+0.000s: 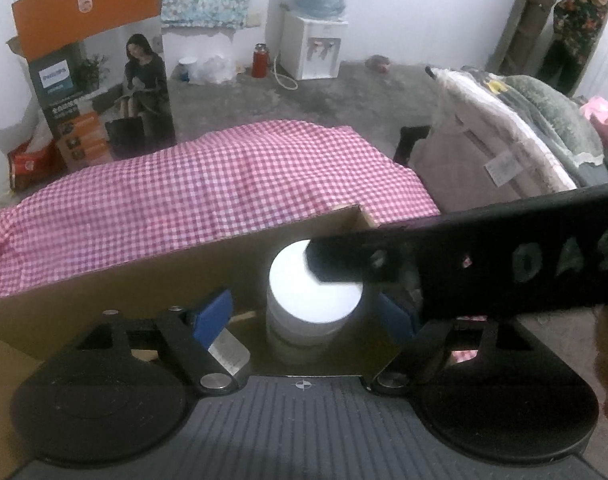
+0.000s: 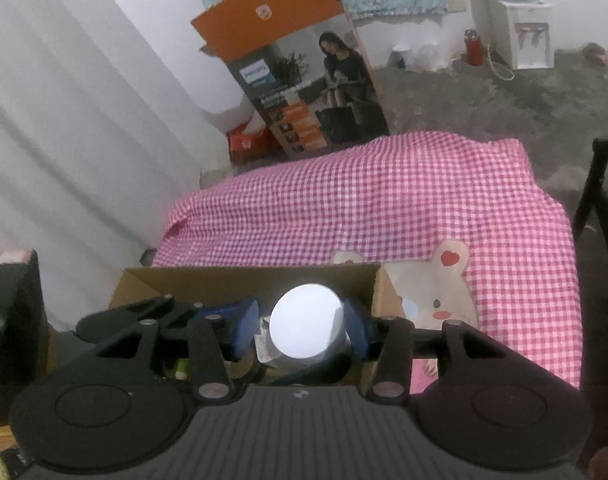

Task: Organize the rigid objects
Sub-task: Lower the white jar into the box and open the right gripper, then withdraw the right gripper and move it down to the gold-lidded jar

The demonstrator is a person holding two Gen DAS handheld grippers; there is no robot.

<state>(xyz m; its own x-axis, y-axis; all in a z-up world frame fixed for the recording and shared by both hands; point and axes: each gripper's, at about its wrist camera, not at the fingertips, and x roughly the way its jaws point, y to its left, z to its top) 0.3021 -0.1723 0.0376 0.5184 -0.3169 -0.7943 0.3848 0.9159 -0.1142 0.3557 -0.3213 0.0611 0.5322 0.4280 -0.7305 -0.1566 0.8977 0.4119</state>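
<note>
A white-lidded round jar (image 1: 313, 288) stands inside a brown cardboard box (image 1: 124, 276) on the pink checked cloth. My left gripper (image 1: 304, 316) is open, its blue pads on either side of the jar with gaps. The right gripper's black body (image 1: 483, 264) crosses over the jar from the right. In the right wrist view the jar (image 2: 304, 326) sits between my right gripper's (image 2: 302, 330) blue pads (image 2: 246, 330), which look closed against its sides, over the same box (image 2: 224, 280). A small labelled item (image 1: 228, 350) lies in the box by the left pad.
The pink checked cloth (image 1: 224, 176) covers a low table beyond the box. A tall orange Philips carton (image 1: 100, 64) stands on the floor behind. Folded blankets (image 1: 523, 132) are piled at the right. A dark box (image 2: 8, 320) sits at the left.
</note>
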